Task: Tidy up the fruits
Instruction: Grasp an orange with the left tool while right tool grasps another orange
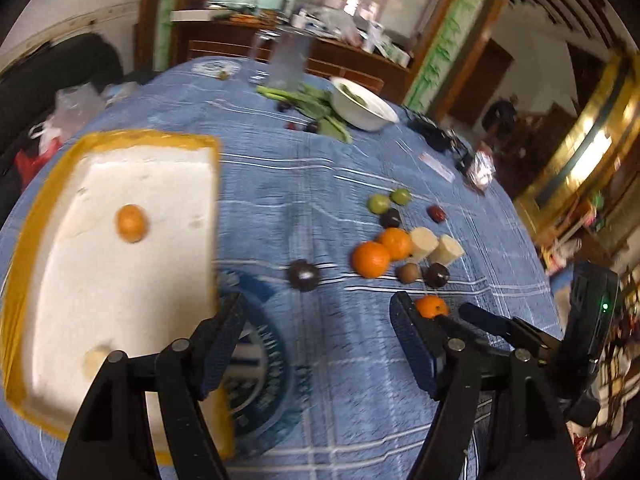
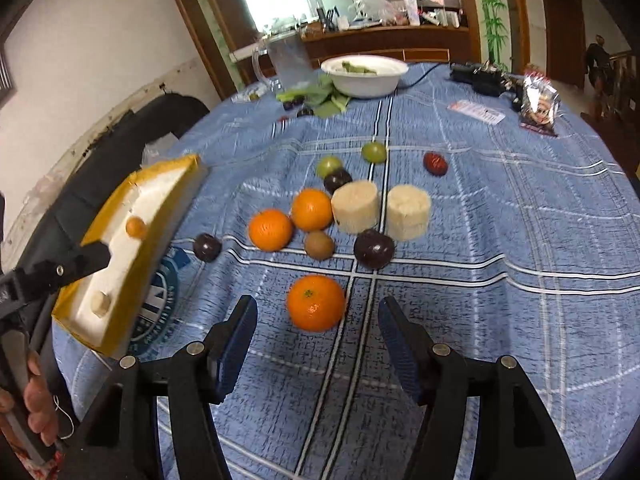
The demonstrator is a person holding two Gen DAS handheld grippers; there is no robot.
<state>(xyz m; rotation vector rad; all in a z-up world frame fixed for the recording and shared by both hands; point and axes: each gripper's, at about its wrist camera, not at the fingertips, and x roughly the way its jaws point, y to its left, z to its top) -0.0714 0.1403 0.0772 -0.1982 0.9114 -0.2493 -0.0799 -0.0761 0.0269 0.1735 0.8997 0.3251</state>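
A white foam tray with yellow edges (image 1: 120,184) (image 2: 160,184) lies at the table's left and holds a small orange fruit (image 1: 131,223) (image 2: 135,227). My left gripper (image 1: 316,312) is open and empty beside the tray's near right corner. My right gripper (image 2: 318,320) is open, its fingers either side of the nearest orange (image 2: 316,302) (image 1: 430,306), not touching it. Beyond lie two more oranges (image 2: 270,229), a kiwi (image 2: 319,245), dark plums (image 2: 373,248), two pale cut chunks (image 2: 356,206), green fruits (image 2: 374,151) and a red fruit (image 2: 435,163).
A blue checked cloth (image 2: 500,240) covers the round table. At the far side stand a white bowl (image 2: 364,76), leafy greens (image 2: 324,98), a clear jug (image 2: 288,60), a snack packet (image 2: 538,106) and black cables (image 2: 476,74). A dark plum (image 1: 303,275) lies alone near the tray.
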